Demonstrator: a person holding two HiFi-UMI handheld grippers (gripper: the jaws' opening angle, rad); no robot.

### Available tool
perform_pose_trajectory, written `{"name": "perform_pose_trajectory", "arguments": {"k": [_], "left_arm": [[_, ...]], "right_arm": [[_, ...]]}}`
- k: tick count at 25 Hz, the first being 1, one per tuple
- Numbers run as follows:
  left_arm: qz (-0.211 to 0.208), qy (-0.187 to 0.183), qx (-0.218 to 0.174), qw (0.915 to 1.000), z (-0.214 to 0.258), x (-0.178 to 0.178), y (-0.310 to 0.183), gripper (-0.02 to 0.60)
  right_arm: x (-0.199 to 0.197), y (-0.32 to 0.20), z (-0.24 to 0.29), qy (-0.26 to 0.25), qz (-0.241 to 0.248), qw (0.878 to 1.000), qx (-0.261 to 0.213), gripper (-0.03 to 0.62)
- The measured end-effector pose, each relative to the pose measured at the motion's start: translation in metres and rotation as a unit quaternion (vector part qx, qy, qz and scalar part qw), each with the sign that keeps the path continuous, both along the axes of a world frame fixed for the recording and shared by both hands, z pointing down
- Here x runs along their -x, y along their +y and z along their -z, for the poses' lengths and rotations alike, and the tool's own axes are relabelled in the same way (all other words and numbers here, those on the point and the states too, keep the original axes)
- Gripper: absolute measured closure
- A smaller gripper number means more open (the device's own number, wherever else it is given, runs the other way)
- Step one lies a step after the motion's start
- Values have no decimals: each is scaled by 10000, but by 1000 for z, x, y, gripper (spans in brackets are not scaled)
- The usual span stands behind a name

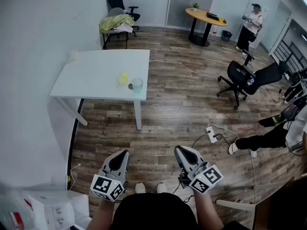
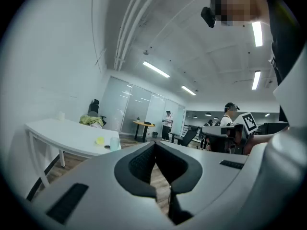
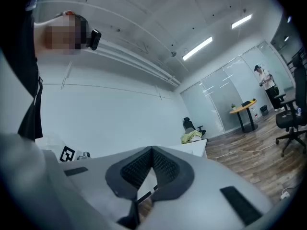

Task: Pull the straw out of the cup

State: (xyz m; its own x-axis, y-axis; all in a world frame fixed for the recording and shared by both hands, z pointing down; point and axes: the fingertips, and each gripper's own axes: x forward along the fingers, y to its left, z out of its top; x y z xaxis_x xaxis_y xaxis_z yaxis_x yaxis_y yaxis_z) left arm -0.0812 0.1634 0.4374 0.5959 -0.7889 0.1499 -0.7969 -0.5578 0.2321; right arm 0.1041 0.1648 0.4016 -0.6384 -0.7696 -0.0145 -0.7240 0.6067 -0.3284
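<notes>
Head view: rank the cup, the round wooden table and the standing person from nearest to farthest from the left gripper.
1. cup, on the white table ahead.
2. round wooden table, far back right.
3. standing person, beyond that table.

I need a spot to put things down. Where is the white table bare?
The white table is bare across its left and middle, between the small white object at its far left corner and the near edge. Crowded: near right corner, cup and yellow item.

Head view: high, steeply down, far from white table (image 1: 96,75). Gripper views: low, near-level, both show same table.
</notes>
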Motion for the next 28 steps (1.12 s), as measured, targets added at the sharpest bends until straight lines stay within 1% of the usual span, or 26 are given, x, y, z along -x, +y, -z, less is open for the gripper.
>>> {"name": "perform_pose_trajectory", "arguments": {"k": [8,12,18,21,24,28], "left_arm": [[7,-5,21,10000,-1,8,-2,568],[21,1,9,10000,1,15,-4,568],[9,162,-6,9999,2,27,-7,568],[21,108,-27,9999,2,34,-8,568],[38,43,-36,10000,0,43,-7,568],[13,60,-38,10000,-2,54,-5,568]], "right_arm": [[5,0,-3,3,-80,9999,85,572],[9,-4,0,-199,-80,9998,47,571],[15,-9,0,-345,-124,9993,67,571],[22,-11,1,-388,-56,9992,106,571],[31,-11,1,-325,-2,9994,102,570],[42,-9,0,-326,-1,9994,75,571]]}}
